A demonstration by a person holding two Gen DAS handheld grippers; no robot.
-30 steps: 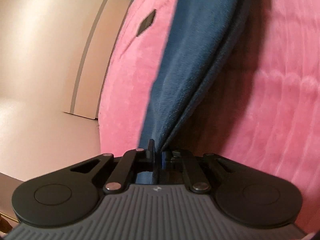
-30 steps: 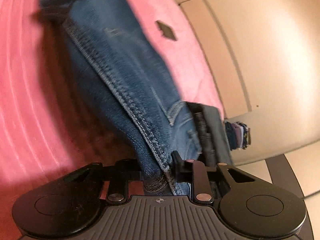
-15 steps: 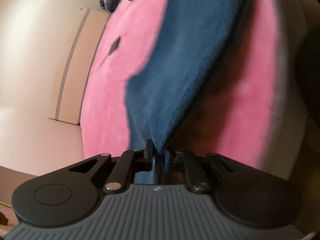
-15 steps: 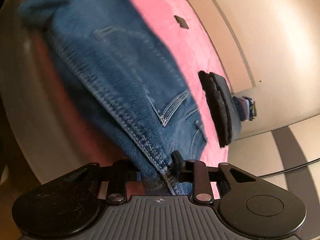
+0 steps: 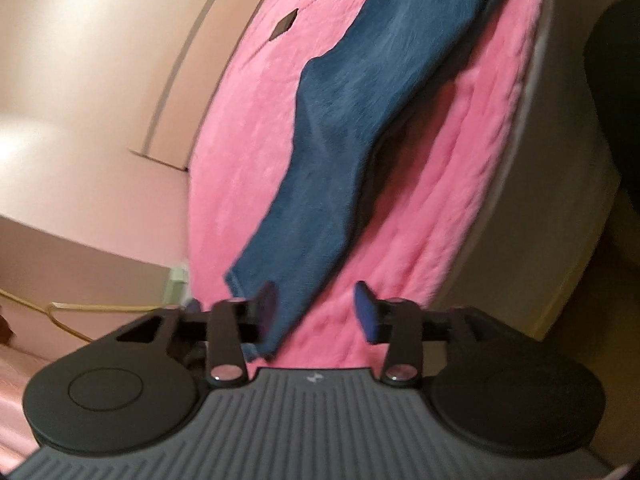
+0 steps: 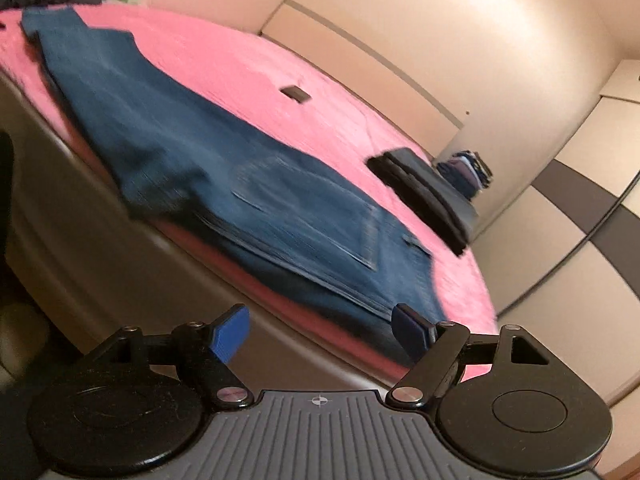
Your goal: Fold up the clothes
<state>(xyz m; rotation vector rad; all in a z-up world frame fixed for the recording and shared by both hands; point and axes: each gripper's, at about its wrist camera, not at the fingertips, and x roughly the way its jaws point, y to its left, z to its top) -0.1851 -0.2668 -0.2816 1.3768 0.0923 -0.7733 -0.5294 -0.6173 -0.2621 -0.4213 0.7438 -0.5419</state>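
My left gripper [image 5: 316, 312] and right gripper [image 6: 320, 330] both stand wide apart and hold nothing. The jeans [image 6: 224, 172] lie flat on the pink bed [image 6: 248, 68], along its near edge. Denim is heavy but soft, so I would take them at the thick waistband or hem, 1 gripper at each.

jeans [image 6: 208, 168] on blanket [image 6: 248, 60], folded stack [image 6: 424, 188] behind

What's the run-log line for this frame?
left gripper: open | right gripper: open | blue denim jeans: flat on pink fleece blanket, ungripped | phase: between folds
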